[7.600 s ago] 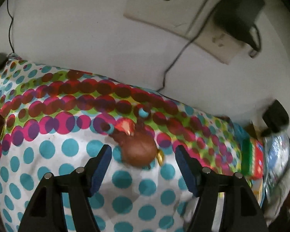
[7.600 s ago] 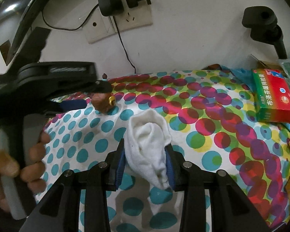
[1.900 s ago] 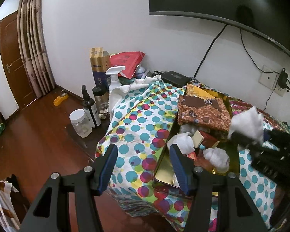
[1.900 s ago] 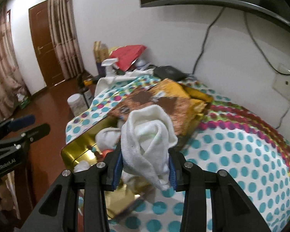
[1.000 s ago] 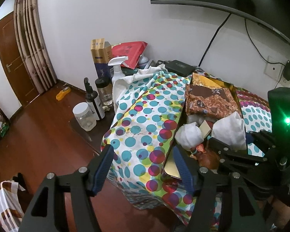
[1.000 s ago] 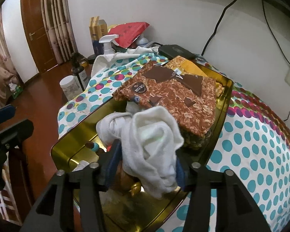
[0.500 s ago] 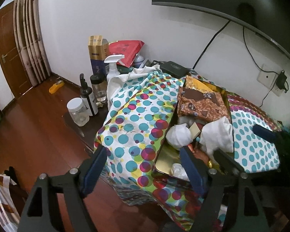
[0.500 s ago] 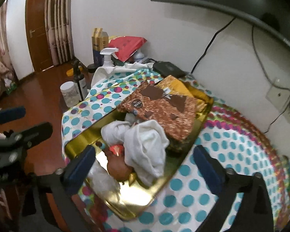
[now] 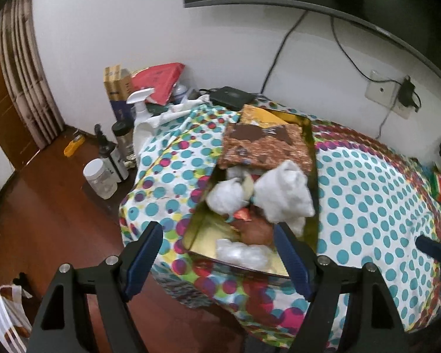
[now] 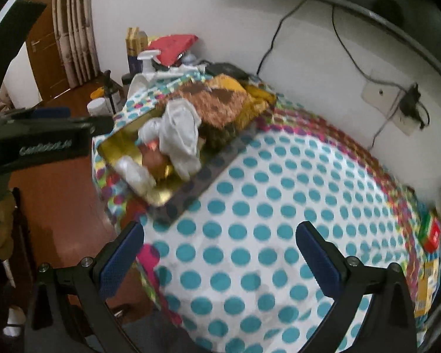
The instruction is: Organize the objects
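The white cloth [image 10: 180,131] is lying inside the gold tin [image 10: 161,195] on the dotted desk [image 10: 250,235], beside a brown round object [image 10: 153,158]. The left gripper [image 9: 217,253] and right gripper [image 10: 220,253] are hovering, fingers spread wide, gripping nothing. Sorting is looking nearly finished; a red-green box [image 10: 430,231] far from the tin is perhaps remaining.
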The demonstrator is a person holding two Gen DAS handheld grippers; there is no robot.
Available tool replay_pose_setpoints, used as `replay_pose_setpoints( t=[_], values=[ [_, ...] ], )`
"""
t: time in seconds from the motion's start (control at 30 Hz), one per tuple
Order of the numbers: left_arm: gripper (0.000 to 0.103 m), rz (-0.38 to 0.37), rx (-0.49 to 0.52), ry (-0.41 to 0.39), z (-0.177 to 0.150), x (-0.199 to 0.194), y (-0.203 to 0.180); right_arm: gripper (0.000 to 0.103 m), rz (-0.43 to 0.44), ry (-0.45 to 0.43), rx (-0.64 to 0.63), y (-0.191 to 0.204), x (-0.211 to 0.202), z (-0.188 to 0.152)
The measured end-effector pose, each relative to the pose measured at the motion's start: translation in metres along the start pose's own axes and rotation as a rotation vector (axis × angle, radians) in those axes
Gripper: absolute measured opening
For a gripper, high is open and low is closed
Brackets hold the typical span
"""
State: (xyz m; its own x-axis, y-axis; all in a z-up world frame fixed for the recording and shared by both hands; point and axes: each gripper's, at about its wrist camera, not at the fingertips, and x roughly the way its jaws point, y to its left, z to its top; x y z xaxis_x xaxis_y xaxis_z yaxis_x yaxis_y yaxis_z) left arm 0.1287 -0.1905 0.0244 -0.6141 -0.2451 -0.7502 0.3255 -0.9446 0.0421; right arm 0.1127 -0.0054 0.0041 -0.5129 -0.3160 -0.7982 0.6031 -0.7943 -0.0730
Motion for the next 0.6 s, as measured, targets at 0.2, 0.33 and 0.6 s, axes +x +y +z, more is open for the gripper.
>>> replay_pose_setpoints(
  t=[0.2, 0.33, 0.6],
  values=[
    [0.08, 0.011, 0.06, -0.011, 0.002, -0.009, -0.026, 0.103, 0.02, 0.03, 0.02, -0.002, -0.001, -0.004],
    [0.08, 0.02, 0.085, -0.031, 0.003, -0.016, -0.033, 0.103, 0.019, 0.044, 0.03, -0.003, -0.001, -0.001],
    [0.08, 0.016, 0.075, 0.034, 0.005, -0.014, -0.028, 0.103, 0.036, 0.128, 0.028, 0.002, 0.004, 0.016]
  ],
)
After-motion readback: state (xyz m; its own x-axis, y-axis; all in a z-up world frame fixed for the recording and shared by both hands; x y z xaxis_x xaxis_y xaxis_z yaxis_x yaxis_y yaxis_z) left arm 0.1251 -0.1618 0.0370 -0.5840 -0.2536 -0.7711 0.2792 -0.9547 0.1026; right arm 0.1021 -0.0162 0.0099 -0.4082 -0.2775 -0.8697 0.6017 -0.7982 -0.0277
